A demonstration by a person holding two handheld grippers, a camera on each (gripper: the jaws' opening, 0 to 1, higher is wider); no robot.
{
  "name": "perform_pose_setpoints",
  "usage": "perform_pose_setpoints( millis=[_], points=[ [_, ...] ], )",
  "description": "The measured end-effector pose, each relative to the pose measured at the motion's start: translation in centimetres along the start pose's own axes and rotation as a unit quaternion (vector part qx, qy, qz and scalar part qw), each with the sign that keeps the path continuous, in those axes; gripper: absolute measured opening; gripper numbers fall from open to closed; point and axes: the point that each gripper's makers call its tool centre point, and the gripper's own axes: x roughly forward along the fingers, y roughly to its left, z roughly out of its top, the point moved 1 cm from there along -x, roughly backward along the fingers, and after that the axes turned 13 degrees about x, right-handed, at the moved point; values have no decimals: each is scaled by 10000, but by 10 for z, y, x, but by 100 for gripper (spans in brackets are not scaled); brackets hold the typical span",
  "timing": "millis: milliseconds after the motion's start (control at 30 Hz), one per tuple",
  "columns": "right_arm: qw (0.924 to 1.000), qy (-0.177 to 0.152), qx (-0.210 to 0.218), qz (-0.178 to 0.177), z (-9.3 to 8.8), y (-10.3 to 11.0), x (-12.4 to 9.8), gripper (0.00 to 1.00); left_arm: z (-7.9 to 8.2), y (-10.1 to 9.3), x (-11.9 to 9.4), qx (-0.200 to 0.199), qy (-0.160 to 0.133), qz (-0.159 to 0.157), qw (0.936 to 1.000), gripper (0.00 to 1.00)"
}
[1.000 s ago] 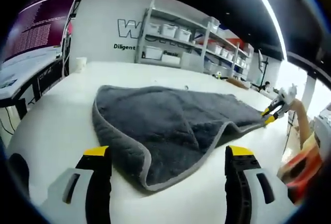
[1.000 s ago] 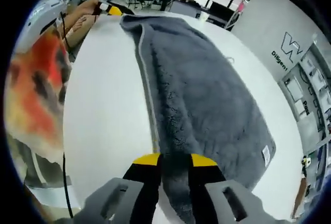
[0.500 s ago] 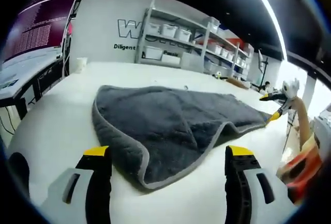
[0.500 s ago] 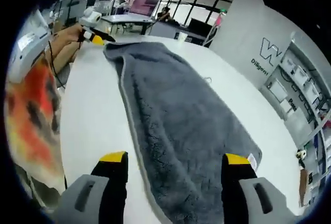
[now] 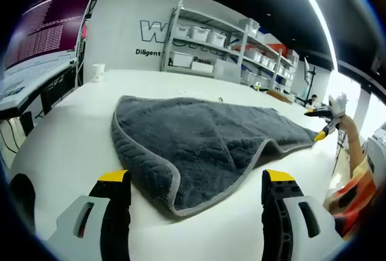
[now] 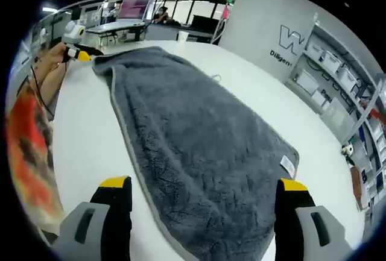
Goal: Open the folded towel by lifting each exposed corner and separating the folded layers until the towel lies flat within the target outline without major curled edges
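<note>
A grey towel (image 5: 199, 137) with a lighter hem lies spread on the white table (image 5: 66, 146). Its near corner curls up slightly, and a ripple lifts the hem at the right. My left gripper (image 5: 196, 179) is open just short of that near corner, holding nothing. The right gripper (image 5: 322, 122) hovers at the towel's far right end. In the right gripper view the towel (image 6: 193, 134) stretches away lengthwise, with a small white label (image 6: 288, 166) at one corner. My right gripper (image 6: 204, 184) is open above the towel's near end. The left gripper (image 6: 78, 53) sits by the far corner.
A paper cup (image 5: 98, 72) stands at the table's far left. Shelving with white bins (image 5: 208, 38) lines the wall behind, and a large screen (image 5: 51, 29) is on the left. A person's orange sleeve (image 6: 30, 152) runs along the table edge.
My right gripper let go of the towel's edge, opened wide and drew back above the end. The left gripper stayed open by the near corner; its view shifted slightly.
</note>
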Motion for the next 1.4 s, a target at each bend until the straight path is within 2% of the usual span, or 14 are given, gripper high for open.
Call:
perform_pose_setpoints(
  millis=[133, 233, 267, 400, 467, 533, 700, 733, 800, 867, 933, 1000, 1233, 1400],
  points=[
    [9998, -100, 10, 150, 5, 7, -1, 99, -2, 0, 3, 25, 19, 10, 10000, 81],
    [9987, 113, -408, -292, 7, 1, -8, 99, -1, -4, 4, 88, -19, -18, 10000, 74],
    [9978, 121, -519, -382, 9, 1, -10, 99, -1, -4, 4, 118, -26, -5, 9999, 70],
    [9986, -107, -475, -182, 22, 13, -13, 99, -7, 8, 4, 219, 110, 250, 9994, 48],
    [9985, -95, -506, -187, 22, 16, -13, 99, -9, 12, 4, 223, 140, 334, 9991, 43],
    [9962, 68, -769, -407, 20, 13, -15, 99, -11, 18, 3, 174, 122, 396, 9990, 37],
    [9972, -61, -704, -259, 24, 19, -15, 99, -14, 19, 4, 180, 154, 420, 9988, 21],
    [9974, -84, -684, -220, 25, 21, -15, 99, -22, 24, 5, 297, 401, 567, 9971, 18],
    [9971, -60, -724, -242, 25, 21, -13, 99, -26, 28, 5, 432, 509, 722, 9952, 10],
    [9971, -25, -721, -232, 24, 20, -11, 99, -20, 29, 4, 302, 311, 737, 9963, 6],
    [9973, -5, -696, -223, 22, 19, -10, 99, -13, 30, 3, 100, 56, 727, 9973, 4],
    [9974, 14, -685, -230, 21, 18, -9, 99, -10, 33, 0, -30, -36, 769, 9970, 3],
    [9976, 80, -657, -224, 16, 17, -5, 99, -8, 48, -11, -223, -68, 1044, 9943, 2],
    [9975, 146, -651, -225, 12, 17, -3, 99, -17, 56, -15, -210, 164, 1182, 9926, 2]
  ],
)
